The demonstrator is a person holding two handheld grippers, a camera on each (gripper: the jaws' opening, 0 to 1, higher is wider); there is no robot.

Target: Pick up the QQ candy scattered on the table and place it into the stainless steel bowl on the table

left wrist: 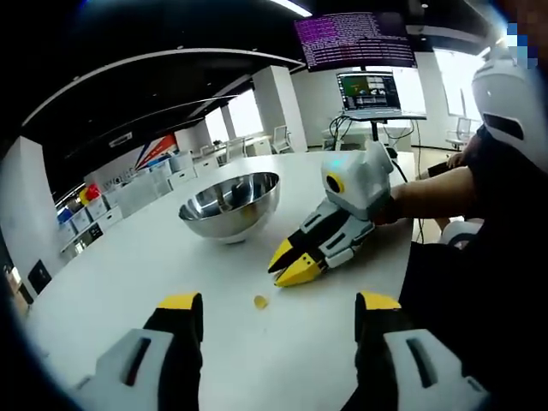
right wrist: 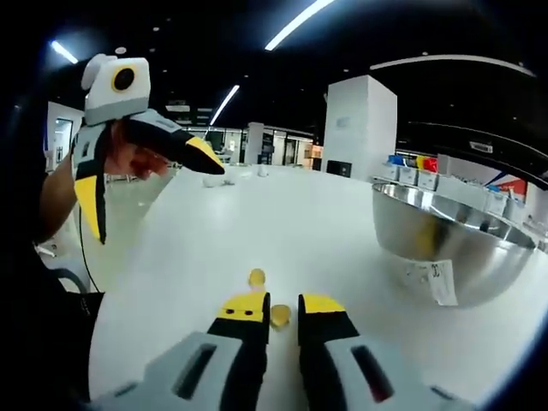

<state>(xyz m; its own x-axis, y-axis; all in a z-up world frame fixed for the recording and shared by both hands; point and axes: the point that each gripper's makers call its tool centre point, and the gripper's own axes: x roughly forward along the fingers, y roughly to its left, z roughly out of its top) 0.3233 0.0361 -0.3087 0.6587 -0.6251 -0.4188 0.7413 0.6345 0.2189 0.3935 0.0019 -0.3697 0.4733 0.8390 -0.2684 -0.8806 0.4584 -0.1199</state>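
A stainless steel bowl (left wrist: 231, 205) (right wrist: 445, 235) stands on the white table (left wrist: 128, 265) (right wrist: 291, 214). One yellow QQ candy (left wrist: 260, 301) (right wrist: 256, 276) lies loose on the table just ahead of my right gripper's tips. My right gripper (left wrist: 287, 267) (right wrist: 281, 306) rests low on the table with its jaws close together around a second yellow candy (right wrist: 280, 318). Held above the table, my left gripper (left wrist: 278, 304) (right wrist: 154, 195) has its jaws spread wide with nothing between them. The bowl lies beyond the candies in the left gripper view and to the right in the right gripper view.
A person's arm (left wrist: 437, 193) holds the right gripper from the table's right edge. A laptop (left wrist: 370, 92) on a stand and a large screen (left wrist: 355, 38) are behind the table. Shelves with bins (left wrist: 128, 193) line the far wall. A white label (right wrist: 441, 282) sticks to the bowl.
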